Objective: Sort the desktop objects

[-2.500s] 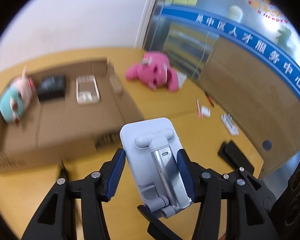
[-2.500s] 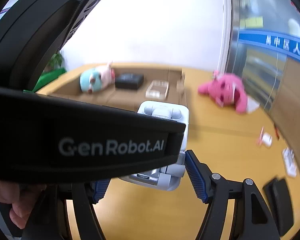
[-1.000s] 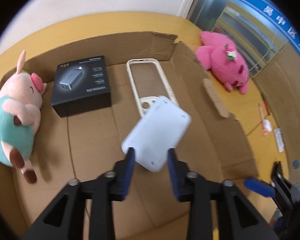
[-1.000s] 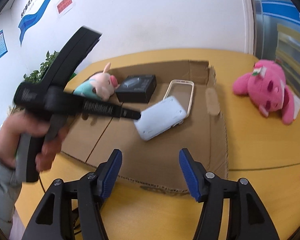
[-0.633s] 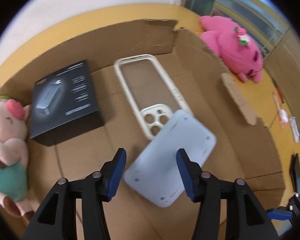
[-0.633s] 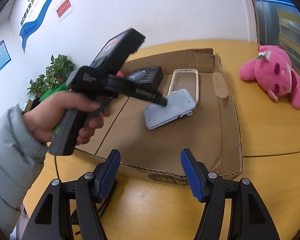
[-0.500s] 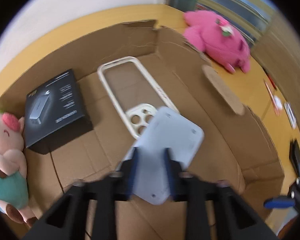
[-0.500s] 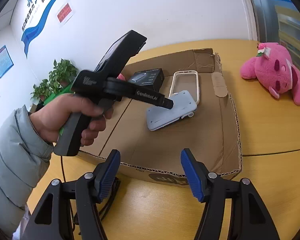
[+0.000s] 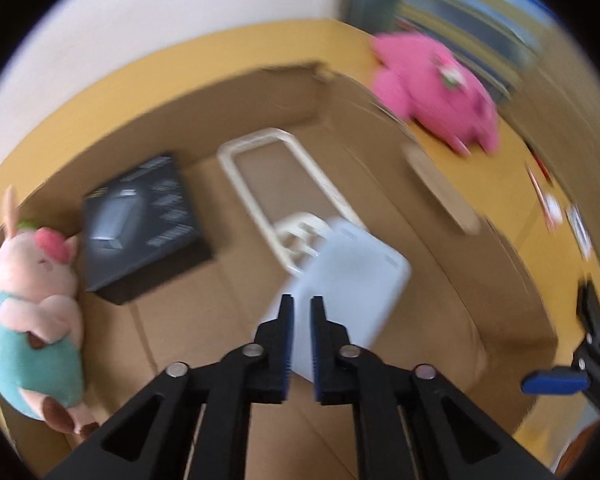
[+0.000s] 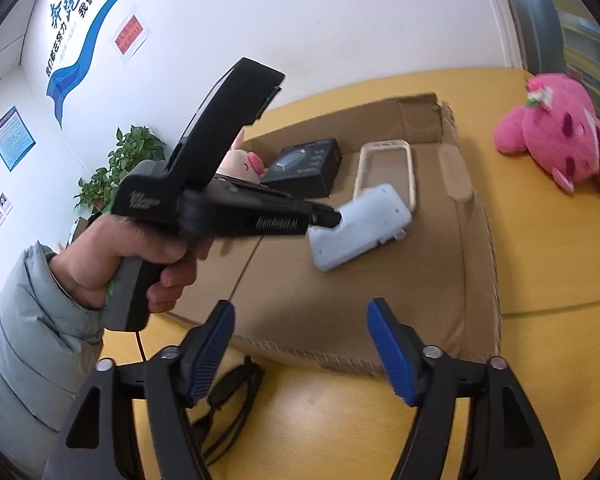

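The left gripper (image 9: 299, 306) has its jaws nearly pressed together, pinching the near edge of the pale blue phone stand (image 9: 348, 276), which is tilted inside the cardboard box (image 9: 452, 280) — its far end overlaps the cream phone case (image 9: 278, 184). A black boxed charger (image 9: 140, 220) and a plush pig (image 9: 32, 300) lie further left in the box. The right gripper (image 10: 300, 344) hovers over the yellow table (image 10: 540, 360) at the box's front edge, jaws spread wide and empty — a pink plush toy (image 10: 556, 136) lies on the table outside the box.
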`<move>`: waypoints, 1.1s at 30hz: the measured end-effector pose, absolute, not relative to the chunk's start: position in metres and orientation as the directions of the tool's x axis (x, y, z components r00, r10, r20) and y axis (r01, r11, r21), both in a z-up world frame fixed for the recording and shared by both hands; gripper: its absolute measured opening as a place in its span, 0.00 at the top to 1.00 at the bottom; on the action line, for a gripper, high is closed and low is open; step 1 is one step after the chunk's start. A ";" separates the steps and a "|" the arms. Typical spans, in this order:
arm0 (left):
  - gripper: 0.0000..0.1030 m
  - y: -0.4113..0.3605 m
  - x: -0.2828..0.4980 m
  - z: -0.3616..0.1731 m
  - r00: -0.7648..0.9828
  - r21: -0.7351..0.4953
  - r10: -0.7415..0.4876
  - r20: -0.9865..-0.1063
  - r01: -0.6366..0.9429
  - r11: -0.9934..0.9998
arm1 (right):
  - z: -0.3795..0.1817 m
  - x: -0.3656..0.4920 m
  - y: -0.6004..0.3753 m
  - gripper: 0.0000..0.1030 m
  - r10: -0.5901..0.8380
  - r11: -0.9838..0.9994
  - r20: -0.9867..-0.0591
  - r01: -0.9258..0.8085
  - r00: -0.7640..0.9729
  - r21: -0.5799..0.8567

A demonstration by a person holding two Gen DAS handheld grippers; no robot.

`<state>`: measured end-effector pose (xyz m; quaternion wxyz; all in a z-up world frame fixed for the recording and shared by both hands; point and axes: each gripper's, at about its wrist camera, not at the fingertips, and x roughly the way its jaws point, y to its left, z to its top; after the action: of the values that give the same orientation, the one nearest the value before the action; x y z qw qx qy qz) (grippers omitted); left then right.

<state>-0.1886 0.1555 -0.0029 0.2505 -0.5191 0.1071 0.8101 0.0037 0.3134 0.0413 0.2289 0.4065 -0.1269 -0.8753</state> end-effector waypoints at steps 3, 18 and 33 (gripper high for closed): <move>0.68 0.149 -0.201 -0.012 -0.310 -0.116 0.303 -0.901 -0.500 -0.858 | 0.044 -0.019 0.301 0.07 -0.499 -0.866 -0.667 0.294 -0.553 0.404; 0.77 0.160 -0.203 -0.020 -0.123 -0.266 0.417 -0.901 -0.603 -0.752 | -0.021 -0.111 0.304 0.22 -0.525 -0.832 -0.769 0.030 -0.365 0.554; 0.96 0.145 -0.146 0.035 -0.120 -0.414 0.591 -0.798 -0.604 -0.681 | 0.026 -0.075 0.307 0.34 -0.628 -0.770 -0.666 0.203 -0.402 0.604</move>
<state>-0.1463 0.1450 0.0346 0.3990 -0.5298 0.0059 0.7483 -0.0753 0.3071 0.0263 0.2571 0.4824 -0.2206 -0.8078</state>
